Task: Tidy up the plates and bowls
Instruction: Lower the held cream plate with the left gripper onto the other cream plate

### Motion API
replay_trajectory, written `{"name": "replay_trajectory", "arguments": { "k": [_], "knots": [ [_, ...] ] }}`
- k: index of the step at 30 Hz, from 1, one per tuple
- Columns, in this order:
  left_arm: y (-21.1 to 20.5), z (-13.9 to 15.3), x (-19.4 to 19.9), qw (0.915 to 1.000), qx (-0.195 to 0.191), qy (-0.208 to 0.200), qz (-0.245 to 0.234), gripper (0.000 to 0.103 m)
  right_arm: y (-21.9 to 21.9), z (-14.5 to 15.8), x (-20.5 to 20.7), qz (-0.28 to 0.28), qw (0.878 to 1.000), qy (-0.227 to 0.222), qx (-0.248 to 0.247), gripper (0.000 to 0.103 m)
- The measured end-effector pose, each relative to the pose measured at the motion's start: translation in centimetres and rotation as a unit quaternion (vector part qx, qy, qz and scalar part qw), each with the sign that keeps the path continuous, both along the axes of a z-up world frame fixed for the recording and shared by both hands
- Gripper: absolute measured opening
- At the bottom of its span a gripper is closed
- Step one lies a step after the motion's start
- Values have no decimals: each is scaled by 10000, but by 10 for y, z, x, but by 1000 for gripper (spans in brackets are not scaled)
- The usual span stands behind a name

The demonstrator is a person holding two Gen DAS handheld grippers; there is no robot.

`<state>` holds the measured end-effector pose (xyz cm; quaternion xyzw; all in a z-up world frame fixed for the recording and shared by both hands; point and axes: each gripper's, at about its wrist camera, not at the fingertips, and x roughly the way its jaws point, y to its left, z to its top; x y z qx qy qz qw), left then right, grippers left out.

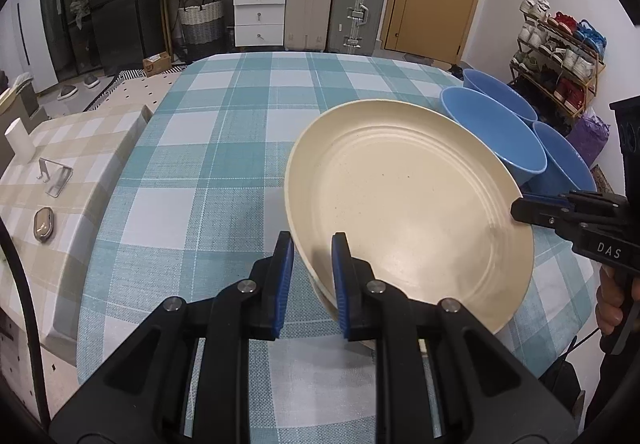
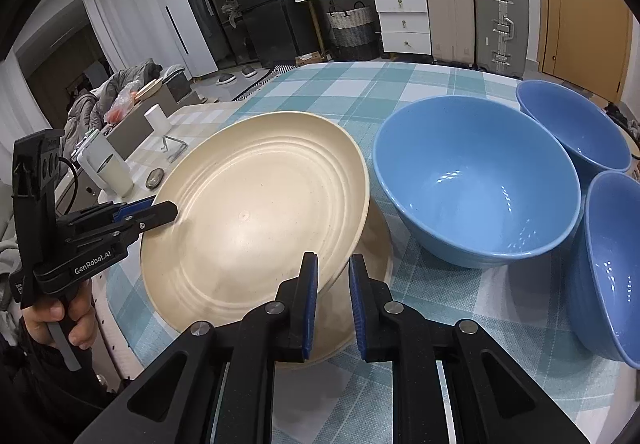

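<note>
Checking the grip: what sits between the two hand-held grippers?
The cream plate spans the stretch: left hand-held gripper pinches one rim, right hand-held gripper the opposite rim, clearest in the right wrist view.

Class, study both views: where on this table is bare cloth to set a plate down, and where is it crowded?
Free: the broad checked cloth left of the cream plate, running to the far edge. Crowded: the right side, where three blue bowls cluster beside the plate. The left gripper and right gripper both pinch the plate's rim.
</note>
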<state>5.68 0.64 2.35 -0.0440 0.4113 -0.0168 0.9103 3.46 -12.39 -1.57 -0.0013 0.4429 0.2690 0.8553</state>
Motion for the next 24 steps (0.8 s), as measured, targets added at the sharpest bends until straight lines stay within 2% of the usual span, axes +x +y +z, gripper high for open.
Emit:
{"name": "replay_trajectory", "arguments": {
  "k": [24],
  "knots": [
    [-18, -25, 10, 9988, 417, 180, -168, 15, -2, -23, -6, -138, 9997, 173, -130, 16]
  ]
}}
